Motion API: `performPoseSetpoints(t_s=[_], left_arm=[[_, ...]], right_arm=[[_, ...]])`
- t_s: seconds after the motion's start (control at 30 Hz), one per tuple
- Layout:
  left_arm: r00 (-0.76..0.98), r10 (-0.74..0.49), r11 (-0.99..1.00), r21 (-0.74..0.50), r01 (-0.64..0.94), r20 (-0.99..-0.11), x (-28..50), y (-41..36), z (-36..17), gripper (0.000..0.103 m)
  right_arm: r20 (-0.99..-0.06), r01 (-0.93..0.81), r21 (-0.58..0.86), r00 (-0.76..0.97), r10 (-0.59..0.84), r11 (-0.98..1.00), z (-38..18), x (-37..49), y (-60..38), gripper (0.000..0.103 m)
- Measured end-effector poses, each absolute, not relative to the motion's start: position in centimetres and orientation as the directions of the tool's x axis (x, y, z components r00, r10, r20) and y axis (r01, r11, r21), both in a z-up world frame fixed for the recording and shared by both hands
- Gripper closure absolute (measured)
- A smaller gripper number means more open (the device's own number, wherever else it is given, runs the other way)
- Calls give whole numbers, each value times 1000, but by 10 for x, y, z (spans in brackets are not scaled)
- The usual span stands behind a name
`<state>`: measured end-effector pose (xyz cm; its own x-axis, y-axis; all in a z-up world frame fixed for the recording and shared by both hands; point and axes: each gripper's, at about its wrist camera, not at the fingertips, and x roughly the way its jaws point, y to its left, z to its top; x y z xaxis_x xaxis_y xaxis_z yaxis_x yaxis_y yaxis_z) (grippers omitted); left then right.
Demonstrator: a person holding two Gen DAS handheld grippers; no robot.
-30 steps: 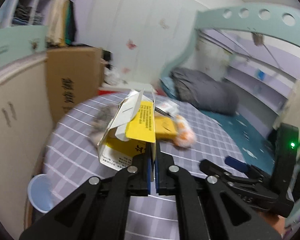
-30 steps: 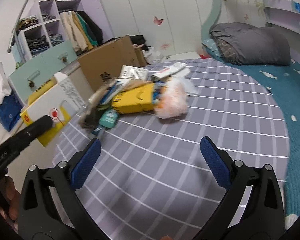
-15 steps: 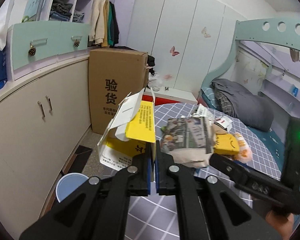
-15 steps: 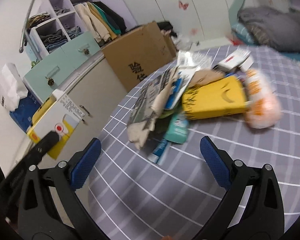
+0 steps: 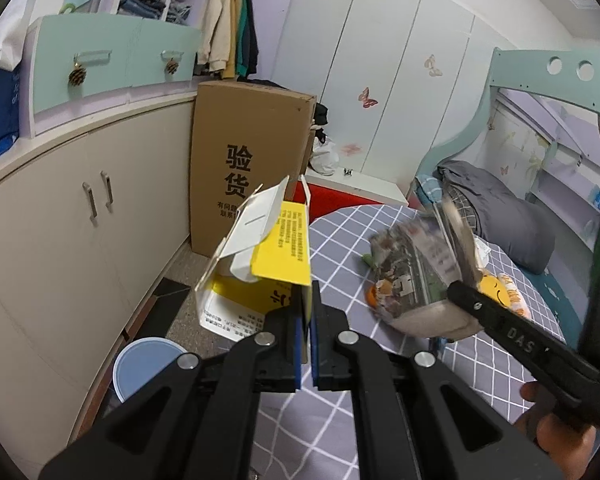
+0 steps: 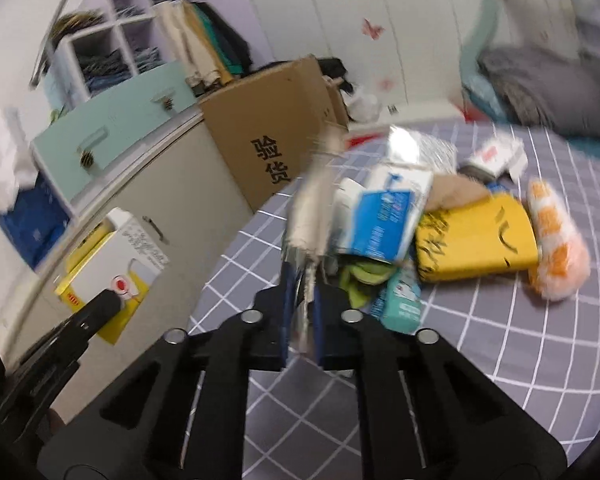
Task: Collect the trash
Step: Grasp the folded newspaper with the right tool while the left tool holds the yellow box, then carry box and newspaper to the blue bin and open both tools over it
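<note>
Left gripper (image 5: pixel 306 320) clamping yellow carton (image 5: pixel 260 264); right gripper (image 6: pixel 302 300) pinching printed wrapper (image 6: pixel 314 208)

Left gripper (image 5: pixel 306 320), jaws closed on the edge of an opened yellow-and-white carton (image 5: pixel 256 264), held above the floor beside beige cabinets (image 5: pixel 80 216). Blue bin (image 5: pixel 140 364) below. Right gripper (image 5: pixel 466 288) grips a blurred printed wrapper (image 5: pixel 416 268) over the grey checked bedspread (image 5: pixel 340 236). Tall cardboard box (image 5: pixel 248 160) behind.

Cardboard box (image 5: pixel 252 168): "验货". Right tool (image 5: pixel 518 340): "DAS".
</note>
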<state>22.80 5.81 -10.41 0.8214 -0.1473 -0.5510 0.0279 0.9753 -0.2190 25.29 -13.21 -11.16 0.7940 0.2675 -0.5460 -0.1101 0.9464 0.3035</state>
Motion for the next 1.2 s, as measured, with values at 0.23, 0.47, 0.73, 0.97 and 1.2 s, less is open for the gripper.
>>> performPoseSetpoints(t_s=[0.23, 0.47, 0.73, 0.97, 1.2], left_arm=[[822, -130, 971, -238, -7, -554, 221, 85, -109, 100], [830, -79, 963, -258, -80, -553, 208, 133, -112, 100], [799, 68, 946, -214, -241, -597, 203, 217, -129, 100], [725, 154, 917, -177, -358, -672, 217, 282, -159, 100], [647, 138, 906, -168, -388, -750, 226, 303, -202, 100]], right_arm=[[-531, -190, 257, 792, 303, 947, -105, 249, -92, 98], [-515, -328, 248, 752, 411, 912, -97, 241, -36, 99], [-528, -471, 282, 652, 545, 836, -113, 252, 55, 99], [-577, -487, 301, 591, 563, 820, -174, 298, 129, 79], [-674, -405, 329, 532, 513, 853, -226, 317, 138, 23]])
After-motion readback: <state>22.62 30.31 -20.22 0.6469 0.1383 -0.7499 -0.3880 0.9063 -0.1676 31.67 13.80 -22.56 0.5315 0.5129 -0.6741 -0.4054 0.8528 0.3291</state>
